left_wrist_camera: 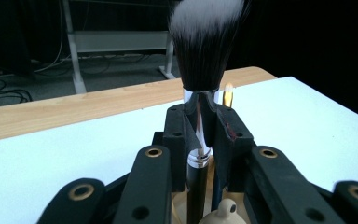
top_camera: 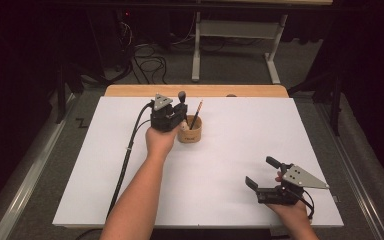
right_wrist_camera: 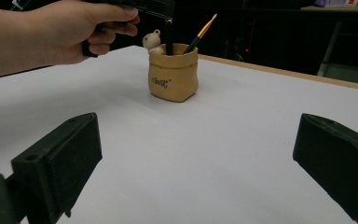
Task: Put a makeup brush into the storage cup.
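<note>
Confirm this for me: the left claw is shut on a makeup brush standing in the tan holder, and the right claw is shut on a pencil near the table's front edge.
One part is wrong. The right claw holds nothing: the right gripper view shows its jaws wide apart over the bare white table. The left claw is indeed shut on the makeup brush over the tan holder.

A white board [top_camera: 240,165] covers the table, leaving a strip of wooden tabletop [top_camera: 130,90] bare along the far edge. Beyond stands a grey metal desk frame [top_camera: 240,30] on grey carpet [top_camera: 220,70], cables [top_camera: 150,62] coiled by its left foot. Surroundings are dark.
</note>
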`<state>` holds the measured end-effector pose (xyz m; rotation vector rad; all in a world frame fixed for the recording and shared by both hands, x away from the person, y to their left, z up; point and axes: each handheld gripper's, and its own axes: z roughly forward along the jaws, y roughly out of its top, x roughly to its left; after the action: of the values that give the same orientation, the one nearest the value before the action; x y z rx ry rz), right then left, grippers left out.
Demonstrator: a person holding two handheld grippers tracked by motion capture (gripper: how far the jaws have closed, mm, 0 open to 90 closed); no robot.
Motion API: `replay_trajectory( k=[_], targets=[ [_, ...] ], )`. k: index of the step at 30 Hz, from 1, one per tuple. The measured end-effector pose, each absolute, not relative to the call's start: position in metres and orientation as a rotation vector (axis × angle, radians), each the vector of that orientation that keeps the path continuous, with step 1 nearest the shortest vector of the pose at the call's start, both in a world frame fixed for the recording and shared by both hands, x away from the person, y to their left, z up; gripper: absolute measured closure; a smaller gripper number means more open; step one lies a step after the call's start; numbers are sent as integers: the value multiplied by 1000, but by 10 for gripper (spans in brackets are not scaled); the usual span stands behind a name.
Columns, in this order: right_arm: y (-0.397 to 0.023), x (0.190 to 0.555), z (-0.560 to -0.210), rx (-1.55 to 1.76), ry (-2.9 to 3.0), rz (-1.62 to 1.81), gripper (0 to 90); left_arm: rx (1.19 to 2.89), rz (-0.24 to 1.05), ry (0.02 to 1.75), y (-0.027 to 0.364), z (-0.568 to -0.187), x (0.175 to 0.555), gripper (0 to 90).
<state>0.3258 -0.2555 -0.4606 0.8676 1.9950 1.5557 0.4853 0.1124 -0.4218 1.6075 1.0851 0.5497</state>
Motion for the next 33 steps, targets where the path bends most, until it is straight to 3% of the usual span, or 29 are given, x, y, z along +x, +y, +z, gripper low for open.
replay_trajectory(
  k=[3,4,5,8,11,33],
  targets=[
    [-256,326,-461,870,2000,1553,19,1613,552,1087,113,-424,486,756],
    [-256,326,-461,868,2001,1554,19,1609,548,1089,113,-424,486,717],
    [-256,326,-461,869,2001,1552,19,1603,539,1096,113,-424,487,582],
    [-255,326,-461,868,2001,1553,19,1588,494,1142,116,-426,490,323],
    [-255,326,-461,866,2002,1552,19,1599,509,1159,117,-426,489,181],
    [-249,324,-459,855,2010,1548,19,1610,534,1100,125,-416,466,100]
  ],
)
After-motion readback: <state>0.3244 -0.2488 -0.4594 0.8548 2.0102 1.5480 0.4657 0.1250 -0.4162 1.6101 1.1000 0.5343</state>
